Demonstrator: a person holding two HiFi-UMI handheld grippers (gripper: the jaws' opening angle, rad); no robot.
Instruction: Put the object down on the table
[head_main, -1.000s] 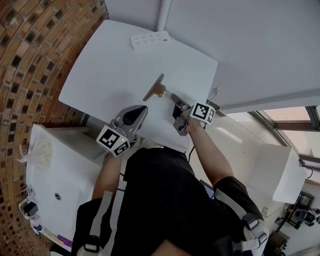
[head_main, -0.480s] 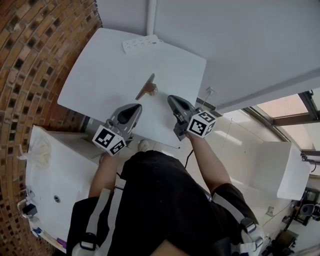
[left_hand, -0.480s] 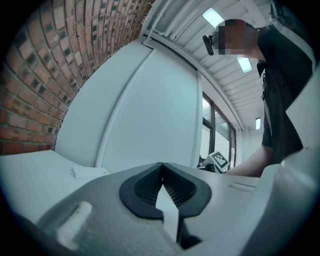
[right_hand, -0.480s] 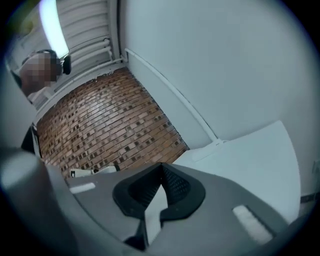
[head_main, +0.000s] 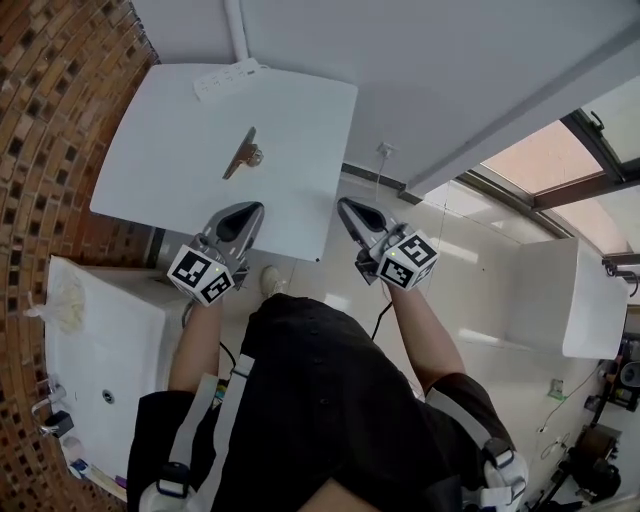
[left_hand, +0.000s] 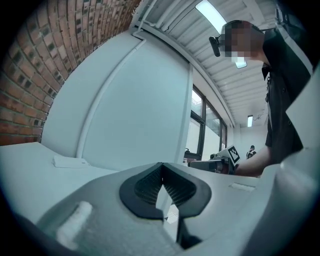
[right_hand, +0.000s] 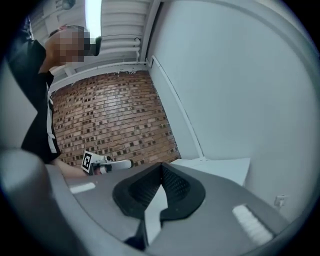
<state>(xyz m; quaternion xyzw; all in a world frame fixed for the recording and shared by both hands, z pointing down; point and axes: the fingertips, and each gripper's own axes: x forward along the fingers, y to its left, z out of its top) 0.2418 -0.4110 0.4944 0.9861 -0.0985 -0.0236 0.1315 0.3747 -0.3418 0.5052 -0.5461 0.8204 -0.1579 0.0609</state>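
Observation:
The object (head_main: 243, 155), a thin brown and metal piece, lies alone on the white table (head_main: 170, 170), towards its far side. My left gripper (head_main: 249, 208) hovers over the table's near edge, well short of the object, its jaws shut on nothing. My right gripper (head_main: 346, 206) is held off the table's right side, above the floor, also shut and empty. The left gripper view shows its closed pads (left_hand: 150, 186) and, beyond them, the right gripper (left_hand: 220, 161). In the right gripper view the pads (right_hand: 172, 187) meet, and the table corner (right_hand: 220, 167) lies ahead.
A white power strip (head_main: 228, 78) lies at the table's far edge, by a wall pipe (head_main: 238, 30). A brick wall (head_main: 40, 120) runs along the left. A white counter (head_main: 100, 340) stands at the near left. A shoe (head_main: 268, 280) is on the floor below the table edge.
Both grippers have drawn back from the table. The right gripper left the object's side and now hangs off the table's right edge. The object stays lying on the table.

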